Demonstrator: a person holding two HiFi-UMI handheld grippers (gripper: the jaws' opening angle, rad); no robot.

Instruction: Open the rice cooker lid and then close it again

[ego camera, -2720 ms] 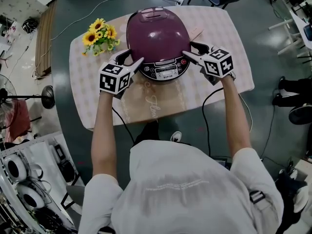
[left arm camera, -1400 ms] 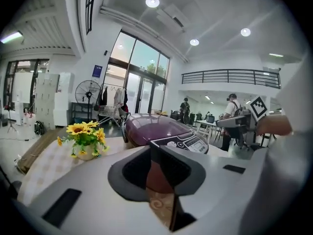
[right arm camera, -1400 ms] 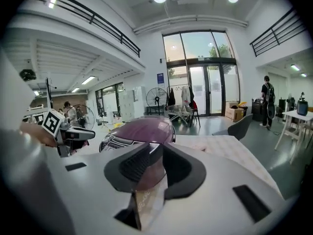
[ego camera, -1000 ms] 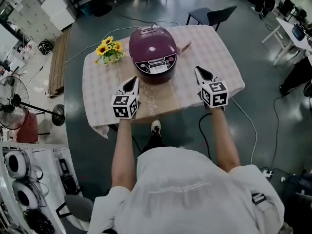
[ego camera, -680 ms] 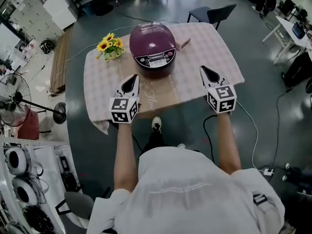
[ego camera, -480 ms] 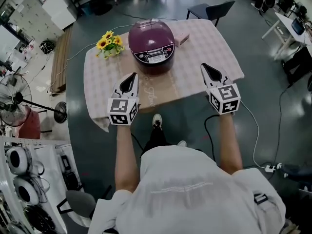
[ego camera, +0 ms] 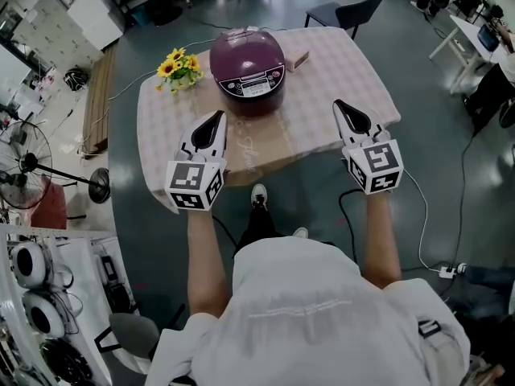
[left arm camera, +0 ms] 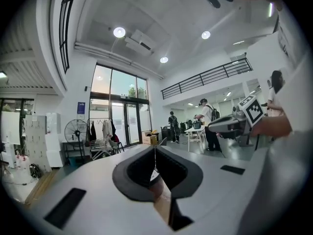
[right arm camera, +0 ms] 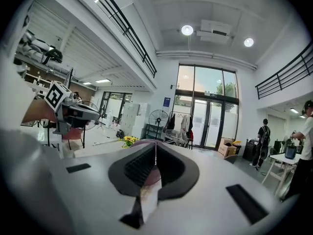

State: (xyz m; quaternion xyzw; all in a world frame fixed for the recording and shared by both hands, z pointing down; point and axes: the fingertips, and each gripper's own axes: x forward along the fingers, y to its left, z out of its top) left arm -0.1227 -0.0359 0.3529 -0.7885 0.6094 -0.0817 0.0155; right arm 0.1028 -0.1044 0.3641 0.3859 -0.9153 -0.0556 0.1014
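The purple rice cooker (ego camera: 248, 69) stands with its lid down at the far middle of the table (ego camera: 338, 79), control panel facing me. Both grippers hang in the air on my side of it, well short of the cooker and raised above the table's near edge. My left gripper (ego camera: 216, 117) is shut and holds nothing; my right gripper (ego camera: 339, 104) is likewise shut and empty. In the right gripper view a sliver of the cooker (right arm camera: 149, 176) shows behind the closed jaws. The left gripper view looks out level across the room, its jaws (left arm camera: 155, 149) closed.
A bunch of yellow sunflowers (ego camera: 179, 66) sits left of the cooker and a small pinkish box (ego camera: 299, 58) to its right. A chair (ego camera: 344, 12) stands beyond the table. A standing fan (ego camera: 28, 167) and cables (ego camera: 434, 240) are on the floor. People stand far off (left arm camera: 206, 122).
Both grippers have left the cooker's sides, drawn back toward me and risen, staying shut. The cooker's lid stays down.
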